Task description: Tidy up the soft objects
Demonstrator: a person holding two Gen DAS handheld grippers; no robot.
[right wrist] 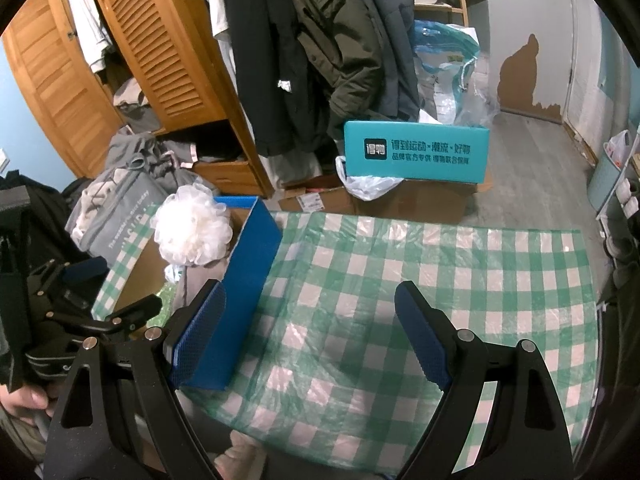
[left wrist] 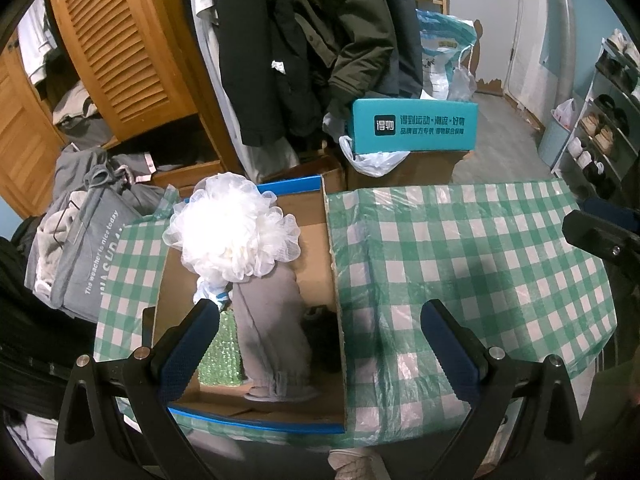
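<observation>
A blue-walled cardboard box (left wrist: 338, 288) stands on the left part of the green-checked table. Inside it lie a white mesh bath puff (left wrist: 234, 228), a grey cloth garment (left wrist: 272, 336), a green bubbly piece (left wrist: 220, 354) and something dark (left wrist: 320, 328). My left gripper (left wrist: 320, 344) hovers open over the box's near end, nothing between its fingers. In the right wrist view the box (right wrist: 244, 280) and the puff (right wrist: 192, 232) sit to the left. My right gripper (right wrist: 310, 336) is open above the bare cloth, its left finger (right wrist: 200, 336) close beside the box's blue wall.
The checked tablecloth (right wrist: 420, 280) spreads right of the box. Past the table's far edge are a teal box (right wrist: 416, 152) on cartons, hanging coats (right wrist: 320, 40), a wooden wardrobe (right wrist: 160, 40) and a grey bag of clothes (left wrist: 80, 248). Shoe shelves (left wrist: 604, 120) line the right wall.
</observation>
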